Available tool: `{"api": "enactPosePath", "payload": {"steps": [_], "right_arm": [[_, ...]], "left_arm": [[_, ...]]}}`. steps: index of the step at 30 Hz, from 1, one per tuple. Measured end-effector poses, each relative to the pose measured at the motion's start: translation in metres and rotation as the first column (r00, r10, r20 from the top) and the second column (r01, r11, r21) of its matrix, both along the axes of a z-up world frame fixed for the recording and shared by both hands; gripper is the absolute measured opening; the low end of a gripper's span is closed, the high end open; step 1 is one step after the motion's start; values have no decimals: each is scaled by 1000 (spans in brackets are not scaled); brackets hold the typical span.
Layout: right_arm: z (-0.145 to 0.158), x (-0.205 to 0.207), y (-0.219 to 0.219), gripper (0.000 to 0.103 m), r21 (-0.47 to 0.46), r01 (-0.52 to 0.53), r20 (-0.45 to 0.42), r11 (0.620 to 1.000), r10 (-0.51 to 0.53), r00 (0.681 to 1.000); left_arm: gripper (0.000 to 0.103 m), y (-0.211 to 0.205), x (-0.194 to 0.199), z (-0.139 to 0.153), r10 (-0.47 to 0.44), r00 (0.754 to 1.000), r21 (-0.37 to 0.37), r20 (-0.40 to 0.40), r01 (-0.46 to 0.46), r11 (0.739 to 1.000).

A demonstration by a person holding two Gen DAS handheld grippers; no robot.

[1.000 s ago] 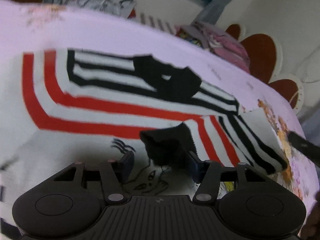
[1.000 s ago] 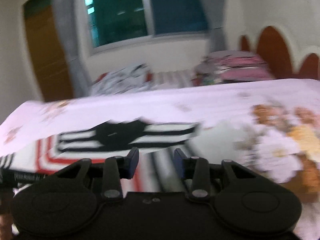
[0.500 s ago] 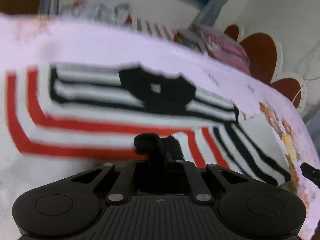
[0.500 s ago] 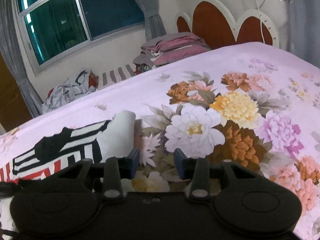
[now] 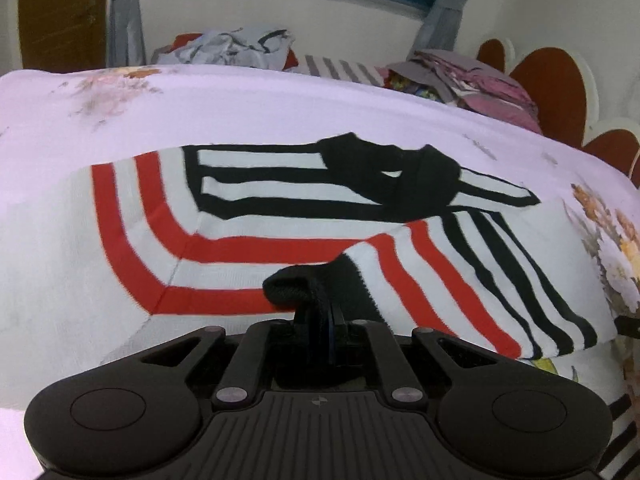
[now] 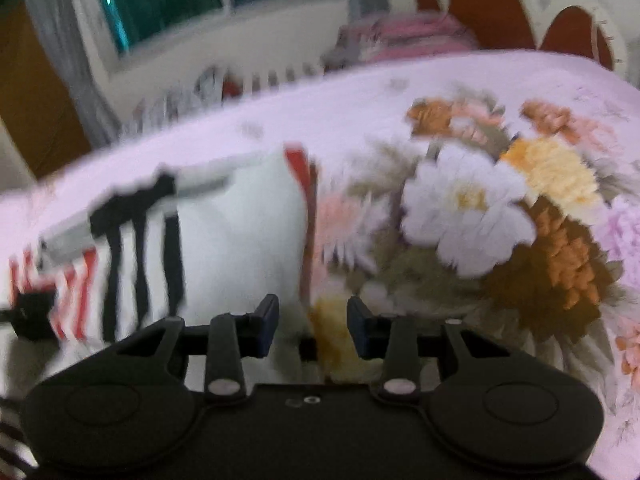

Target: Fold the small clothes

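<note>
Black cuff (image 5: 304, 286) is clamped in my left gripper (image 5: 320, 320); right gripper (image 6: 312, 320) fingers stand apart, empty, over the sweater (image 6: 240, 220) edge. Next, I pinch there.

I see a white top (image 5: 256, 272) banded in red stripes, then black ones, with a black collar (image 5: 392, 172). The bed (image 5: 280, 108) wears a pale lilac sheet printed with white, yellow, orange and brown flowers (image 6: 500, 216). My claws are black.
</note>
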State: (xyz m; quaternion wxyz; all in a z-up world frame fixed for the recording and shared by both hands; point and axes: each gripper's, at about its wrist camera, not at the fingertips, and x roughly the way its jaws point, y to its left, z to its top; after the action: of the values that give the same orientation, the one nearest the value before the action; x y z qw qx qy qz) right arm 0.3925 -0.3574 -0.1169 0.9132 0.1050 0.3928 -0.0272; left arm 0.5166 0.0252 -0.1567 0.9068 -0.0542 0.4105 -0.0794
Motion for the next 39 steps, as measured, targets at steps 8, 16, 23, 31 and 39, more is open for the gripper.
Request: {"api": "enactPosePath", "payload": {"steps": [8, 16, 23, 31, 39], "right_arm": [[19, 54, -33, 41, 99, -17, 121, 995, 5, 993], [-28, 129, -58, 19, 360, -60, 42, 931, 48, 998], [-27, 123, -42, 12, 217, -63, 46, 974, 54, 997], [-1, 103, 13, 39, 24, -260, 136, 965, 254, 958], [-14, 131, 41, 28, -151, -289, 66, 945, 301, 951]], "left_arm": [[52, 5, 17, -7, 13, 1000, 8, -4, -13, 1000], [6, -2, 7, 0, 37, 990, -31, 134, -33, 999], [12, -9, 3, -16, 19, 994, 103, 107, -31, 994], [45, -45, 0, 21, -17, 985, 115, 172, -3, 993], [45, -83, 31, -8, -100, 993, 163, 63, 88, 983]]}}
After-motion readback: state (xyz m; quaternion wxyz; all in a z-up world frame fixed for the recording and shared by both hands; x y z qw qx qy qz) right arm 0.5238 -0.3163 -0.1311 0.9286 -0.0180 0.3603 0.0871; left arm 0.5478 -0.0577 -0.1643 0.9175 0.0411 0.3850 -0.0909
